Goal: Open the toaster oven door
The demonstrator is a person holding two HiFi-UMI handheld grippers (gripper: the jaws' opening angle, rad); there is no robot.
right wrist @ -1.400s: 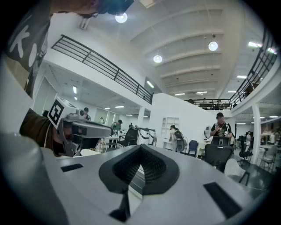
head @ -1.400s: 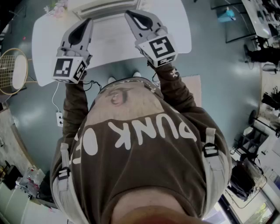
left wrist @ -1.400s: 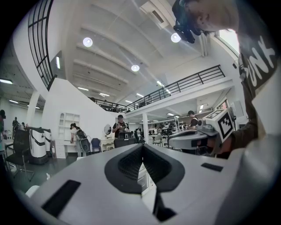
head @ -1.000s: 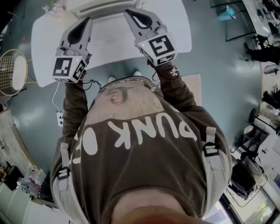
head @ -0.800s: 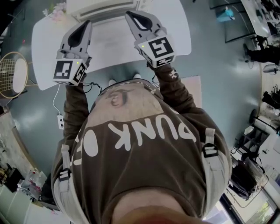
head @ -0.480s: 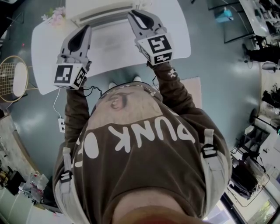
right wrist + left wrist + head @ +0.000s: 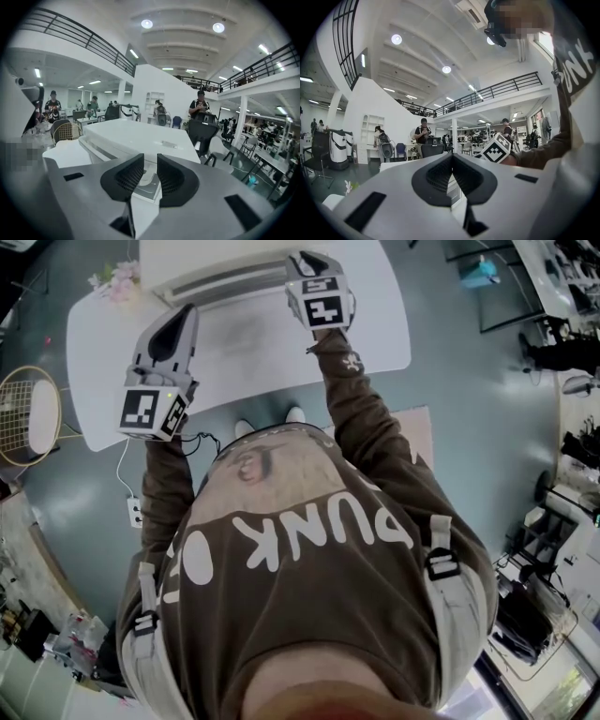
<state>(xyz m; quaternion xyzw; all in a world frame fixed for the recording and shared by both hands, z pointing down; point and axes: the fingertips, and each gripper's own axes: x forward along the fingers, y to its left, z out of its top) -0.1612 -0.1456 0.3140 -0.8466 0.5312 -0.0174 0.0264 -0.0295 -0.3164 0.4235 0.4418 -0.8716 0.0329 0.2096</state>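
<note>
The white toaster oven [image 7: 220,276] stands at the far side of the white table [image 7: 375,334]. In the right gripper view the toaster oven [image 7: 140,138] fills the space just beyond the jaws, its top flat and its front edge running left. My right gripper [image 7: 306,259] reaches over the oven's right end; in its own view the right gripper [image 7: 150,164] has its pads a narrow gap apart with nothing between them. My left gripper [image 7: 182,317] hovers over the table's left part, short of the oven. In its own view the left gripper [image 7: 451,158] has its tips touching, empty.
Pink flowers [image 7: 116,277] lie on the table's far left corner. A round wire-mesh thing [image 7: 28,397] stands on the floor to the left. A cable runs down to a power strip [image 7: 134,512]. Several people and chairs [image 7: 201,126] are behind the table.
My right gripper has gone forward from over the table to the oven's right end, its marker cube turning. The left gripper has stayed almost in place.
</note>
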